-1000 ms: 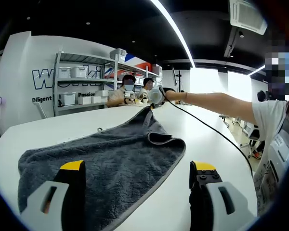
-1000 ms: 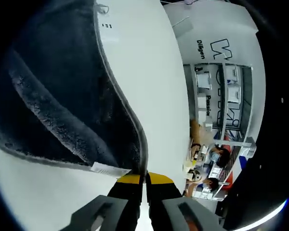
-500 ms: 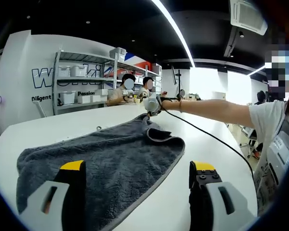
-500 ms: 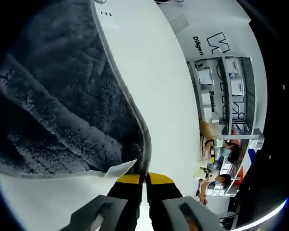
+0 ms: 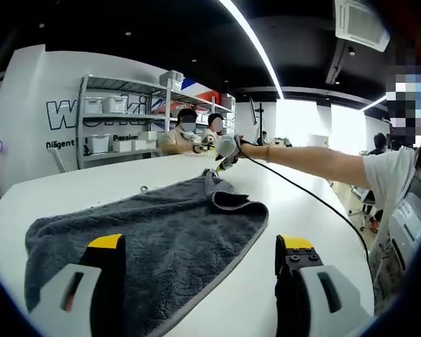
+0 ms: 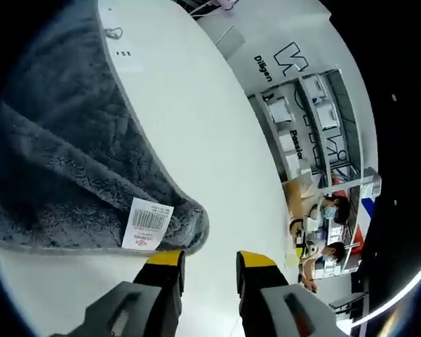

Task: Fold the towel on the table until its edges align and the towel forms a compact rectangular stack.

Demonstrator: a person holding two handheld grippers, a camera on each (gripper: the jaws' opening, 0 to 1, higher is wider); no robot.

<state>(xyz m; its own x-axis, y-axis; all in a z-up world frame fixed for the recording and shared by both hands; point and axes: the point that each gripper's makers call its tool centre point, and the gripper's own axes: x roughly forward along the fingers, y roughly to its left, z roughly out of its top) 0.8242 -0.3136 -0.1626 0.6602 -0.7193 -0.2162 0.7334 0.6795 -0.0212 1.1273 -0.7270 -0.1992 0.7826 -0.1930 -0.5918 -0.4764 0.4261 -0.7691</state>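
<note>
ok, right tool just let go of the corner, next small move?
Probably pull the right tool back off the towel: it is open, the folded-over corner with its label lies loose on the table, and the left tool is open.

Big open workshop kind of room. Long white counter (image 5: 91, 186) stretching way back, curved at the edges. White wall (image 5: 35, 105) off to one side with dark blue lettering, partly hidden by a grey metal shelf rack (image 5: 119, 119) loaded with white bins. Dark ceiling with one long bright light strip (image 5: 256, 45) running across, plus an air-con unit (image 5: 358, 24) set into it. Bright windows (image 5: 323, 123) glowing at the far end. Two people seated beyond the counter, by the rack (image 6: 330, 133).
</note>
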